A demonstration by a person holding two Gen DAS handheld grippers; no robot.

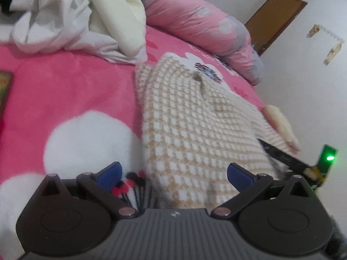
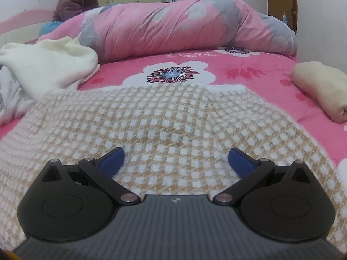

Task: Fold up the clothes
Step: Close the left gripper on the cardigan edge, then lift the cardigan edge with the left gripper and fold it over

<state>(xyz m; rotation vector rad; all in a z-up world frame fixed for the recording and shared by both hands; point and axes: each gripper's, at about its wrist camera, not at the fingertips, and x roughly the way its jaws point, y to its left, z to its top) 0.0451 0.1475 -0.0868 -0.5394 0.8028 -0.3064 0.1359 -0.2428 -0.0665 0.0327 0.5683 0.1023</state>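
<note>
Checked garment (image 2: pixel 173 117) lies under right tongs (image 2: pixel 176 159), spread empty; left tongs (image 1: pixel 174 173) released at its edge.

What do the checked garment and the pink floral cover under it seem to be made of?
The checked garment looks like a fuzzy knit or fleece in tan and white: its raised squares have soft, hazy edges. The pink floral bed cover looks like matte plush, printed with flowers; the blur leaves its pile uncertain.
</note>
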